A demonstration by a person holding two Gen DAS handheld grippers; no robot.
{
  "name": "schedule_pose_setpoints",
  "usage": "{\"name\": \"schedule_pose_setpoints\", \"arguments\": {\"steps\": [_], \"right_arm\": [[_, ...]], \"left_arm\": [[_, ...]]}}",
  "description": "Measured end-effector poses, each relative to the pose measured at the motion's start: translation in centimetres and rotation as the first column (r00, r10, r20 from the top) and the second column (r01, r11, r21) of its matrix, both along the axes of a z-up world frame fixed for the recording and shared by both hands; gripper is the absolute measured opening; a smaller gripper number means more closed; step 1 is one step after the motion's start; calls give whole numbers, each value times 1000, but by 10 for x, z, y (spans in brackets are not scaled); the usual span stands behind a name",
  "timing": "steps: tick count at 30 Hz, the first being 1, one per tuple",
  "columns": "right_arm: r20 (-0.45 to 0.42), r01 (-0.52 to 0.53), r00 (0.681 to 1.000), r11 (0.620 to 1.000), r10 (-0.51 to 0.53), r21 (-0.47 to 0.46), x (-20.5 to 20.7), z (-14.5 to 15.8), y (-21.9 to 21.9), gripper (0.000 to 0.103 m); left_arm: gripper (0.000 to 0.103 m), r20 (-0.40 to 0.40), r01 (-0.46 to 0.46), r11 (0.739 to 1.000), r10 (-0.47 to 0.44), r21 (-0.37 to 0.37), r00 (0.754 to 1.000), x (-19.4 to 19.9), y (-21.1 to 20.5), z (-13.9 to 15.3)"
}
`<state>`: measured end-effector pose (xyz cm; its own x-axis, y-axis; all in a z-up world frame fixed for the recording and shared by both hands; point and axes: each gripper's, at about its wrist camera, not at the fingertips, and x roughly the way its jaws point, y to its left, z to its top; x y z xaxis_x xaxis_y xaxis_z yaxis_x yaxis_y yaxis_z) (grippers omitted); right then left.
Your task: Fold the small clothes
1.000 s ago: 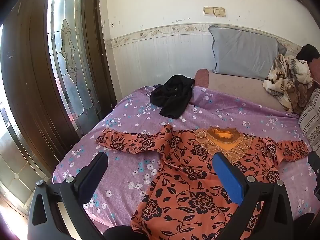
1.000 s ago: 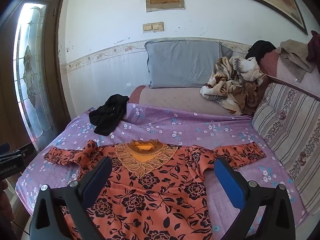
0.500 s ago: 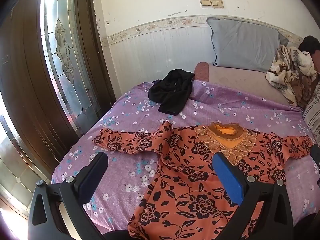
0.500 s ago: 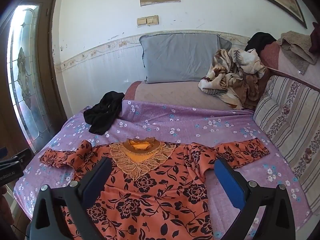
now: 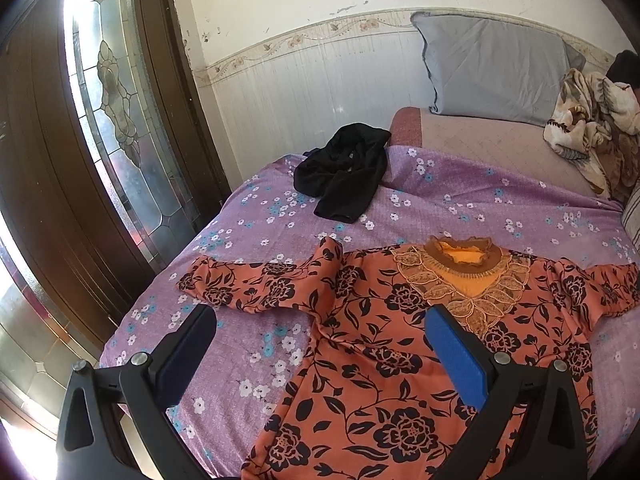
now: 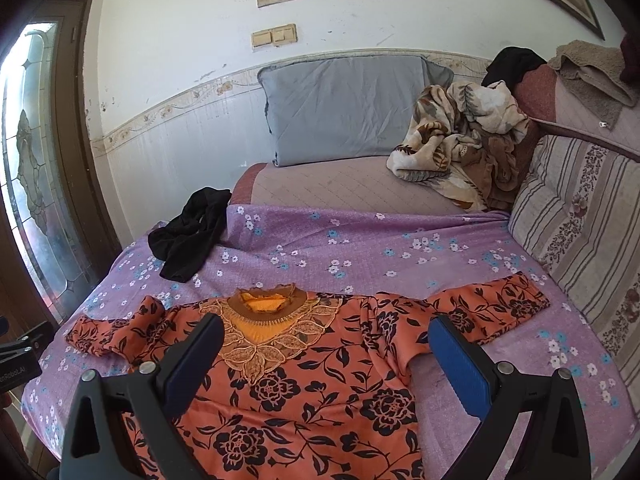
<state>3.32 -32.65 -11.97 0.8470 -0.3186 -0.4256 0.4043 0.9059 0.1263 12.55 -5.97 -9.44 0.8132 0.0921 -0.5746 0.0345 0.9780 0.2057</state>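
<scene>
An orange top with black flowers (image 5: 384, 344) lies spread flat on the purple flowered bedsheet (image 5: 460, 208), neck toward the wall, sleeves out to both sides. It also shows in the right wrist view (image 6: 328, 384). My left gripper (image 5: 320, 332) is open and empty, above the top's left side near its left sleeve (image 5: 256, 284). My right gripper (image 6: 326, 340) is open and empty, above the chest and the right sleeve (image 6: 488, 308). A crumpled black garment (image 5: 344, 172) lies at the sheet's far left.
A grey pillow (image 6: 348, 108) leans on the wall. A patterned blanket (image 6: 464, 140) is heaped at the back right. A striped cushion (image 6: 580, 232) lines the right side. A wooden door with glass (image 5: 100, 120) stands left of the bed.
Both grippers have moved slightly forward and tilted down toward the top. The clothes have not moved. Both grippers stay open.
</scene>
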Motion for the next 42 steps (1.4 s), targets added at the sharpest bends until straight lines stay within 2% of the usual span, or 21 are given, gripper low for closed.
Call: {"name": "schedule_pose_setpoints", "arguments": {"steps": [4, 8, 9, 10, 12, 13, 14, 16, 18, 21, 23, 25, 26, 30, 32, 34, 35, 36, 38, 40, 42], "right_arm": [[12, 23, 1000, 990, -24, 138, 6, -33, -52, 103], [-40, 102, 995, 899, -94, 426, -3, -93, -147, 103], [-59, 156, 987, 855, -147, 494, -11, -106, -174, 102], [-64, 200, 978, 788, -201, 582, -19, -119, -201, 101], [-30, 206, 955, 592, -294, 779, -40, -147, -249, 98], [-27, 198, 944, 502, -328, 841, -50, -161, -266, 98], [-34, 196, 936, 439, -349, 877, -54, -172, -280, 98], [-99, 248, 923, 378, -372, 892, -54, -183, -300, 86], [-106, 267, 914, 384, -391, 884, -45, -181, -321, 82], [-95, 296, 905, 454, -415, 840, -26, -173, -359, 75], [-171, 383, 880, 446, -443, 809, -18, -183, -380, 66], [-189, 406, 867, 434, -461, 804, -14, -191, -391, 56], [-186, 411, 864, 442, -467, 798, -11, -189, -394, 56], [-205, 454, 864, 536, -460, 712, 11, -182, -398, 51], [-205, 462, 866, 572, -456, 677, 18, -184, -399, 34], [-187, 441, 874, 573, -448, 691, 20, -186, -399, 8], [-171, 421, 882, 572, -439, 704, 22, -184, -396, 8], [-148, 399, 892, 589, -427, 703, 25, -178, -390, 7], [-75, 326, 922, 657, -380, 680, 35, -154, -369, 7], [26, 206, 954, 716, -298, 667, 45, -127, -341, 7], [102, 83, 975, 749, -198, 657, 57, -104, -306, 7]], "left_arm": [[103, -113, 42, 999, -41, 4, 993, 39, -24, -48], [103, -338, 111, 994, -104, 0, 935, 84, -55, -133], [103, -379, 114, 993, -98, 20, 920, 90, -61, -154], [103, -405, 119, 992, -95, 35, 909, 95, -67, -171], [103, -426, 151, 988, -124, 30, 896, 96, -72, -197], [103, -408, 159, 987, -143, 7, 902, 94, -70, -201], [103, -385, 162, 986, -161, -31, 909, 92, -66, -201], [103, -423, 151, 984, -178, -97, 888, 97, -59, -204], [103, -434, 137, 978, -193, -157, 880, 99, -51, -205], [103, -398, 141, 981, -184, -136, 899, 89, -55, -206], [103, -379, 128, 982, -173, -142, 909, 83, -55, -207], [103, -391, 124, 983, -167, -134, 905, 83, -56, -208], [103, -399, 121, 984, -165, -134, 902, 83, -56, -207], [103, -435, 105, 986, -151, -128, 888, 86, -57, -204], [103, -453, 116, 985, -162, -127, 877, 90, -57, -203], [103, -480, 139, 983, -182, -123, 858, 102, -55, -202], [103, -486, 147, 982, -187, -120, 854, 105, -54, -200], [103, -480, 150, 982, -188, -115, 857, 105, -54, -197], [103, -426, 135, 986, -164, -97, 890, 104, -50, -186], [103, -358, 122, 989, -143, -81, 922, 103, -46, -173], [103, -304, 112, 992, -126, -63, 944, 103, -41, -161]]}}
